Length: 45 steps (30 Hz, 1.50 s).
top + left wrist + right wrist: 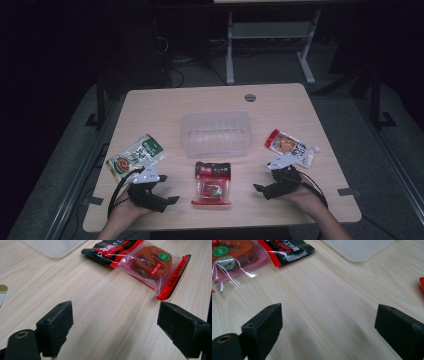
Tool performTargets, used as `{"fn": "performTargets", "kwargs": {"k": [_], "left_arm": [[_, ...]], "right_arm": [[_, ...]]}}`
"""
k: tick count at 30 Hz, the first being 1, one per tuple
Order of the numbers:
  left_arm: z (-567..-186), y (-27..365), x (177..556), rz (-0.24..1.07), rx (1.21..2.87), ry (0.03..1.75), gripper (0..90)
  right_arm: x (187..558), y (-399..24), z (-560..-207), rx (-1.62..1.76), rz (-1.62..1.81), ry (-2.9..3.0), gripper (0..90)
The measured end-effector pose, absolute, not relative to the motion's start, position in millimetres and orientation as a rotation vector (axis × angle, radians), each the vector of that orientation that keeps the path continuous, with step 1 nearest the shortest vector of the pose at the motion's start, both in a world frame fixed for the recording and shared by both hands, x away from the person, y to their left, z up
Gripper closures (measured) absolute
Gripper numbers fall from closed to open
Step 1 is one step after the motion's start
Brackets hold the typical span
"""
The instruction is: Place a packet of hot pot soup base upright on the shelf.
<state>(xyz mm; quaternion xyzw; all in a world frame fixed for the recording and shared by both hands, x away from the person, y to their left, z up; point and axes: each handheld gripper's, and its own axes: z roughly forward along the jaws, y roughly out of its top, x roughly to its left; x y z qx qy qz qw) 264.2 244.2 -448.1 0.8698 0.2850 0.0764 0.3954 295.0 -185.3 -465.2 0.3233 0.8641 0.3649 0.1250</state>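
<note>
Each claw is matte black: the left claw [171, 199] and the right claw [256, 188] both carry a pale grey three-cornered plate on top. Thin black cables loop back along bare forearms. Up close, the jaws are blocky, with rough pads, small screw holes and a brass-ringed pivot.

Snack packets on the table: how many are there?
3. A green-and-white packet lies near the table's left edge, a red packet at front centre below the clear plastic container, and a red-and-white packet at right. None looks hidden.
</note>
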Motion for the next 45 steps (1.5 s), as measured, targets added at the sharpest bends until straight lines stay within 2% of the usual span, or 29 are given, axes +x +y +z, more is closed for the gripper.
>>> {"fn": "performTargets", "kwargs": {"k": [5, 13, 23, 38, 45], "left_arm": [[-440, 242, 264, 0.213, 2.190, 0.718, 27.1], [-430, 230, 267, 0.159, 2.155, 0.739, 61.6], [-417, 196, 278, 0.106, 2.135, 0.759, 89.4], [-414, 137, 286, 0.064, 2.195, 0.584, 89.5], [-430, 102, 287, 0.009, 2.250, 0.534, 89.5]], "right_arm": [[295, -188, -463, 0.972, 1.083, 2.497, 7.5], [294, -191, -460, 1.005, 1.080, 2.494, 7.9], [294, -190, -458, 1.000, 1.100, 2.470, 7.9], [292, -190, -458, 0.989, 1.098, 2.474, 8.1], [291, -188, -458, 0.992, 1.096, 2.484, 8.1]]}}
